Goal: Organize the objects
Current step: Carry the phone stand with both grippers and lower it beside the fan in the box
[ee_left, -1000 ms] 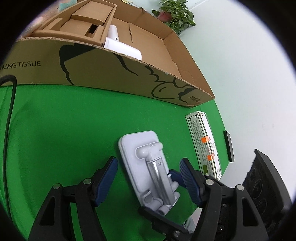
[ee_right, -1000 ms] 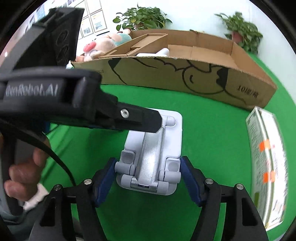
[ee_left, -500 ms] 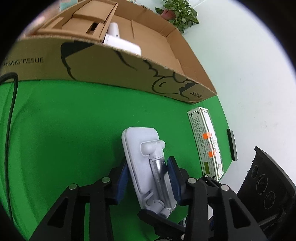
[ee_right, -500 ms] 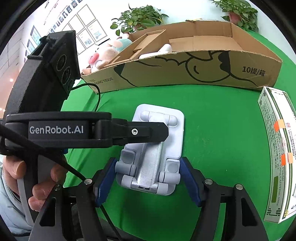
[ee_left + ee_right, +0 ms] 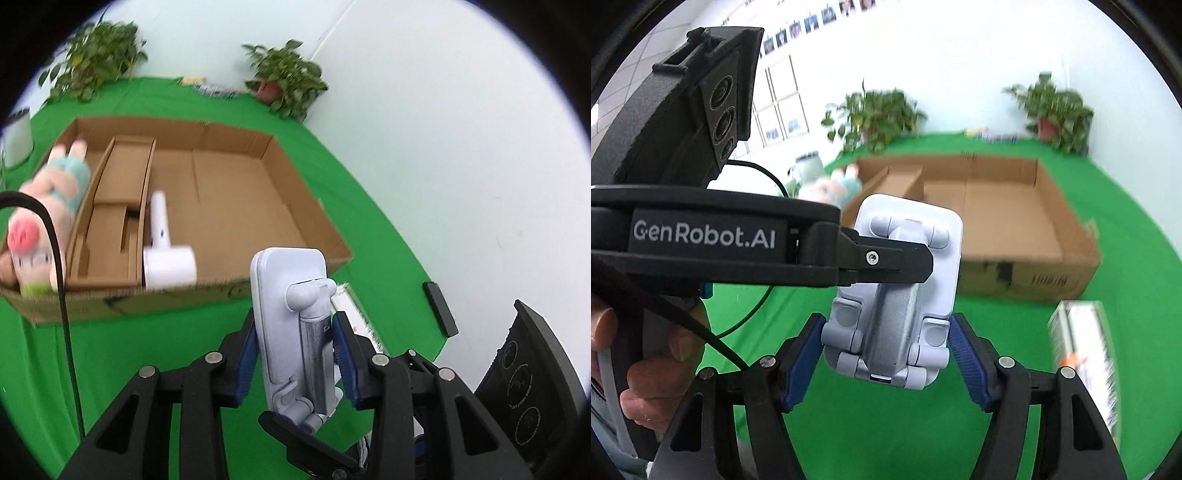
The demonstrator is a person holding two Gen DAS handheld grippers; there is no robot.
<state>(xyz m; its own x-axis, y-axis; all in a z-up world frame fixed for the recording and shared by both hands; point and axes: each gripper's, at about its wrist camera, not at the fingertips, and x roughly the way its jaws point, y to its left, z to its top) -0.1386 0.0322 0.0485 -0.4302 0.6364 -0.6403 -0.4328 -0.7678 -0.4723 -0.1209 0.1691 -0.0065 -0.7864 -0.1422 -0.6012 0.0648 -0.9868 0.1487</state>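
Two grippers, left [image 5: 295,354] and right [image 5: 886,350], clamp their fingers on one white folding phone stand [image 5: 291,314], its long axis toward twelve o'clock, where the open cardboard box [image 5: 207,206] waits.

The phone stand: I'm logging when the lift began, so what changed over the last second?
The left gripper closed onto the phone stand, and with the right gripper clamping its other end, both raised it off the green cloth toward the cardboard box. The hair dryer and plush toy kept their places.
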